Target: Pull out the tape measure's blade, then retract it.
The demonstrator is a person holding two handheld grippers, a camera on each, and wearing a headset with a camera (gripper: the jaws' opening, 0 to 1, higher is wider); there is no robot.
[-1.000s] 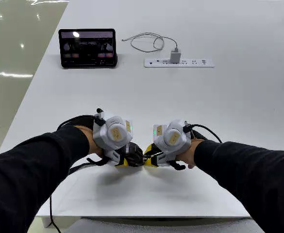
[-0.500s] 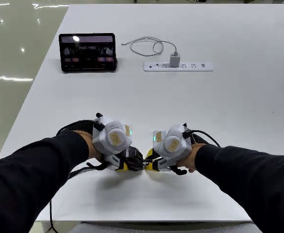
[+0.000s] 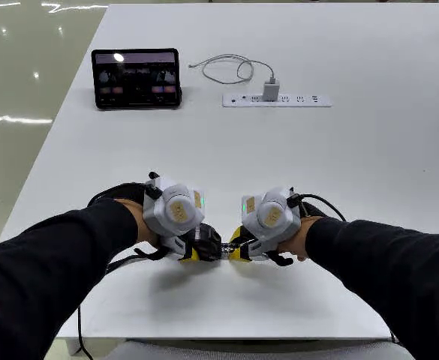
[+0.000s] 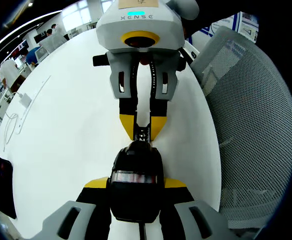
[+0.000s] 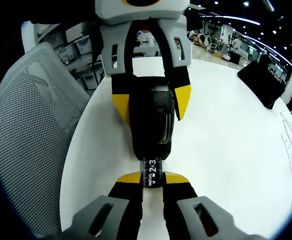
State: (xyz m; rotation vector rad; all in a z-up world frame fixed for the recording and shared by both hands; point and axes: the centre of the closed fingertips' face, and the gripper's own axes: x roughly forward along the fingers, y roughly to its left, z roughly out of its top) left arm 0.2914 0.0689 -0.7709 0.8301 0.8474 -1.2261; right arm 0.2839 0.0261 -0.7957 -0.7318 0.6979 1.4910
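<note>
Right gripper edged away from left gripper; short blade length showed. Left clamped tape measure body, right pinched blade tip. Pull needed straight, level, steady line.

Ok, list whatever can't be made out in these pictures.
- Right gripper view: blade tip hidden between right gripper jaws.
- Head view: blade too small to read.
- Head view: tablet screen too small to read.
- Left gripper view: tape measure sides covered by left gripper jaws.
</note>
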